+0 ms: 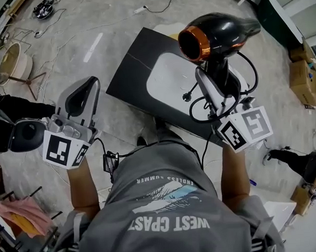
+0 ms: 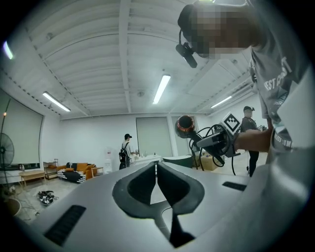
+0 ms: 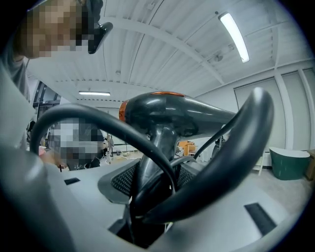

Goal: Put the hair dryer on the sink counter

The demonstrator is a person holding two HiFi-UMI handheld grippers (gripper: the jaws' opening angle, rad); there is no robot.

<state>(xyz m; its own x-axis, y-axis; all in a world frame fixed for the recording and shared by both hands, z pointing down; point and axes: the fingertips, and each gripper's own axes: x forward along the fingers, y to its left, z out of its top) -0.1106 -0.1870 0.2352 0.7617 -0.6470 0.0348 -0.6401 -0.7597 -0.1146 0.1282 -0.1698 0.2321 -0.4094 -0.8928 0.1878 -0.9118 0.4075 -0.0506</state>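
A black hair dryer (image 1: 216,34) with an orange ring at its mouth stands up in the air over the sink counter (image 1: 132,66), a black top with a white basin. My right gripper (image 1: 217,79) is shut on the dryer's handle (image 3: 156,142). The dryer's black cord (image 1: 247,74) loops round the gripper, and its plug (image 1: 187,97) hangs over the basin. In the right gripper view the cord (image 3: 221,157) crosses in front of the jaws. My left gripper (image 1: 93,82) is held left of the counter, shut and with nothing in it; its tips (image 2: 156,166) meet. The left gripper view shows the dryer (image 2: 186,126) at the right.
The counter stands on a marbled floor. Cables and a power strip (image 1: 140,10) lie on the floor behind it. A round basket on a stand (image 1: 11,61) is at the left, cardboard boxes (image 1: 305,74) at the right. A person (image 2: 126,150) stands far off in the room.
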